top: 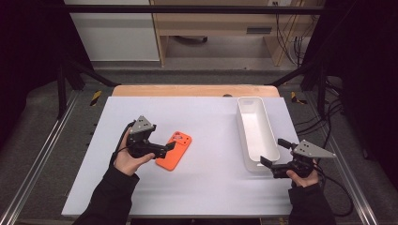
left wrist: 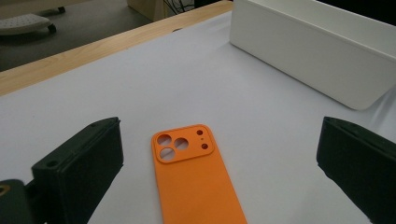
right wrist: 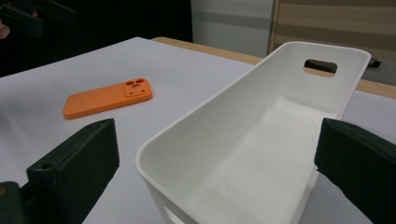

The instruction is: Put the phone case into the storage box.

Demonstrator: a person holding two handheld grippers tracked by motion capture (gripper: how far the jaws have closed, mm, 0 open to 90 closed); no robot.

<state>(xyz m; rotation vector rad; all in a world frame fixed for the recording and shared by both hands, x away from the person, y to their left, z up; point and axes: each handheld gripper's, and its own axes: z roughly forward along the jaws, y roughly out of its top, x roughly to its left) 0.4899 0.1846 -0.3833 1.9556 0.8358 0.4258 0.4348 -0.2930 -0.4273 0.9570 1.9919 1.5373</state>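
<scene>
An orange phone case (top: 174,151) lies flat on the white table (top: 197,187), camera cutouts facing up. My left gripper (top: 170,146) reaches it from the left and stands open. In the left gripper view the phone case (left wrist: 191,177) lies on the table between the wide-apart jaws of the left gripper (left wrist: 222,135), and neither pad touches it. A long white bin (top: 240,129) stands at the right, empty. My right gripper (top: 274,153) is open at the bin's near end. In the right gripper view the right gripper (right wrist: 219,135) has its jaws on either side of the white bin (right wrist: 210,102).
The white bin (left wrist: 308,56) has a handle slot (right wrist: 320,66) in its far end wall. Beyond the white surface runs a wooden table edge (top: 195,90). Black frame rails run along both sides. The phone case (right wrist: 107,97) lies left of the bin.
</scene>
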